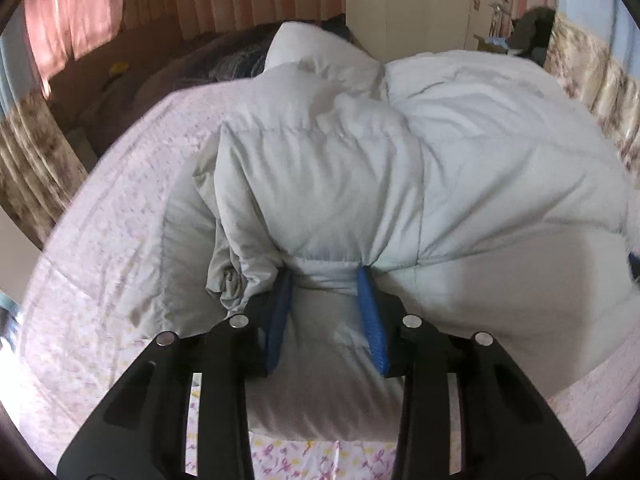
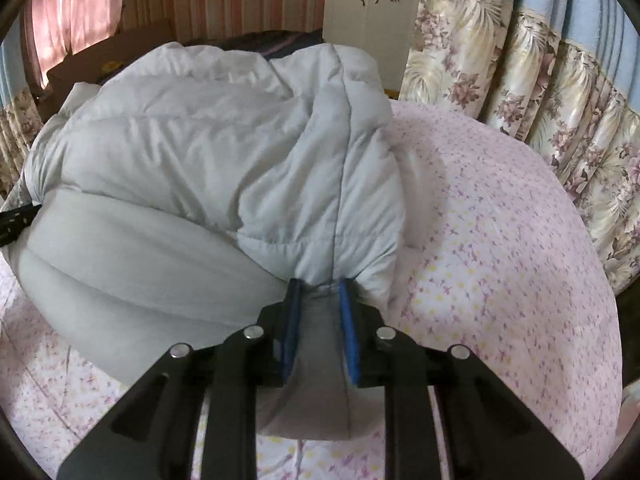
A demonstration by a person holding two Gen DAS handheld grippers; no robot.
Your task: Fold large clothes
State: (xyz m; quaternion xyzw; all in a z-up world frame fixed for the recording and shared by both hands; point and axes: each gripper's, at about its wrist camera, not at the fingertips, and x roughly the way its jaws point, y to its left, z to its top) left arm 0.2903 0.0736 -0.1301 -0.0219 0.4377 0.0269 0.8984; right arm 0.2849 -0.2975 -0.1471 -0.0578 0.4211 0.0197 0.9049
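Observation:
A pale grey puffy down jacket lies bunched on a bed; it also shows in the right wrist view. My left gripper is shut on a fold of the jacket's hem, the fabric pinched between its blue pads. My right gripper is shut on another fold of the jacket near a seam, with fabric between its blue pads. The jacket's far end is doubled over toward me. Its underside is hidden.
The bed has a pink floral sheet, also seen in the left wrist view. Floral curtains hang at the right. A white wardrobe stands behind the bed. Dark bedding lies at the far side.

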